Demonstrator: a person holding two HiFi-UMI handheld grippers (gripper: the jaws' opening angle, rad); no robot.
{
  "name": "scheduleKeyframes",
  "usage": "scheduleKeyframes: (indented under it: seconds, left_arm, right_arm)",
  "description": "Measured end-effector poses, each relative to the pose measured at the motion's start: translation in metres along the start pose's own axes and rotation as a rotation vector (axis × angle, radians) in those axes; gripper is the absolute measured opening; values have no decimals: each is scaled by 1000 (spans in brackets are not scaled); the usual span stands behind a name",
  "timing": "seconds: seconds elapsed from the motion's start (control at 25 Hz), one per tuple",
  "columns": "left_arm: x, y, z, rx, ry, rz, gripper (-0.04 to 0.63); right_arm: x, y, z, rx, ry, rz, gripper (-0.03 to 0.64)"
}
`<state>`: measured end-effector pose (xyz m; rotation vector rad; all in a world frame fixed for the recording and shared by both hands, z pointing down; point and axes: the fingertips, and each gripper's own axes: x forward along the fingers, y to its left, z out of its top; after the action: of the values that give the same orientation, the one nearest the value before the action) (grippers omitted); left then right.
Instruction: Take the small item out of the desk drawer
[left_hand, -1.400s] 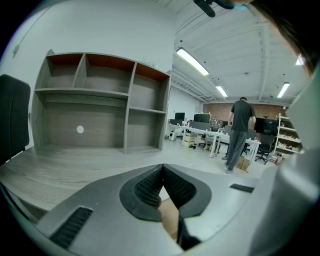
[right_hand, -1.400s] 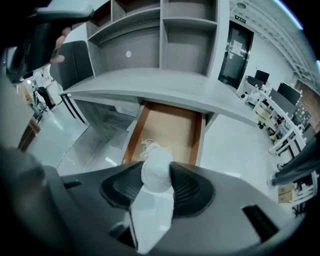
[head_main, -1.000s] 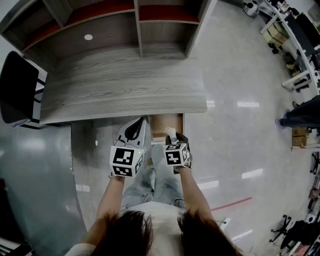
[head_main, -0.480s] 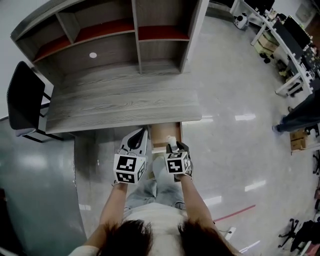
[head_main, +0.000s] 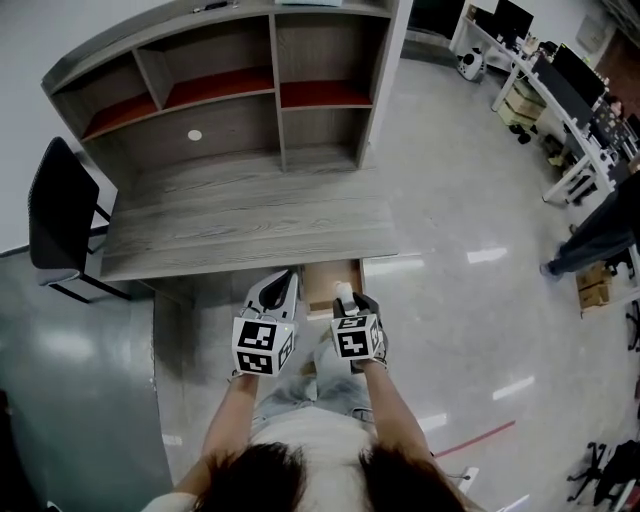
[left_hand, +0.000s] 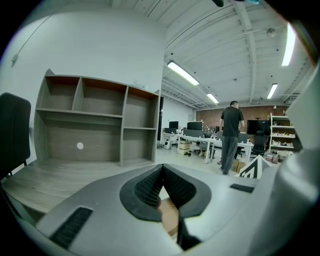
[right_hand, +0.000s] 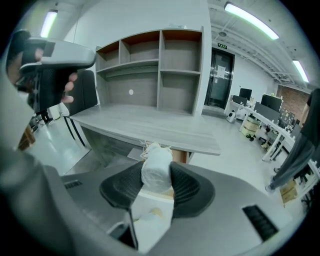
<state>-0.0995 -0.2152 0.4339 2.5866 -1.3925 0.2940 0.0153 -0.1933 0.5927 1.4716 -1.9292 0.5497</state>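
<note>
While the person stood at the front edge of the bench, both hands reached out side by side over the pale floor, each carrying a marker cube. The right tongs were clamped on the small item, a white pouch with a gathered, corded neck. In the right gripper view the dark ribbed pads pressed on the pouch from both sides, set fairly wide apart by its bulk, and its upper end stuck out past the tips of the right tongs. From the head view the pouch sat over the near end of the open drawer, whose brown inside showed just below the bench's front edge. In the right gripper view the drawer appeared beyond the pouch, tucked under the bench top.

The left tongs were just beside the right ones, level with the drawer's left side. In the left gripper view the tips of the left tongs met, with nothing gripped between the pads; only a strip of brown showed through the gap lower down.

A shelf unit stood at the back of the bench, and a black chair stood at its left end. Far off in the left gripper view a person stood among office tables.
</note>
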Motion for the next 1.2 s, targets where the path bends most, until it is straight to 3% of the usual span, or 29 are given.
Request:
scheduleKeyframes:
  seconds: [0.68, 1.2]
  left_arm:
    - [-3, -1, 23, 2, -24, 19, 14]
    - [-16, -34, 27, -3, -23, 65, 14]
  right_arm:
    - [-44, -6, 62, -44, -158, -5, 175]
    - [-80, -14, 72, -87, -226, 32, 175]
